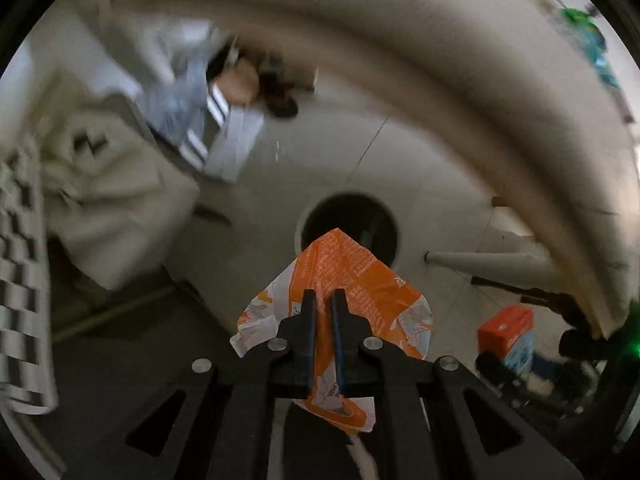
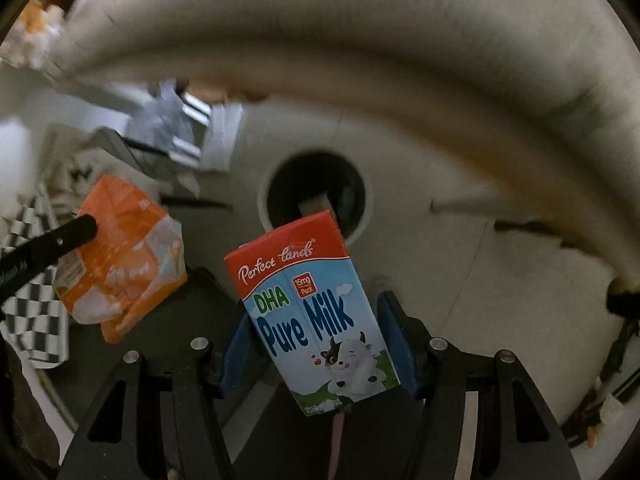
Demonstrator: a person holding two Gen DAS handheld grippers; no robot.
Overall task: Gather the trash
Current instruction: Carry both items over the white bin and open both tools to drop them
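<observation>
I hold my left tool (image 1: 323, 300) clamped on an orange snack wrapper (image 1: 352, 276), my right tool (image 2: 320, 332) gripping a milk carton (image 2: 316, 312), both poised above the bin (image 2: 316, 196) for dropping.

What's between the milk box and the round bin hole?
Nothing. In the right wrist view, the blue-and-red cardboard milk carton hangs above bare pale floor, its top edge overlapping the white round bin's dark opening.
</observation>
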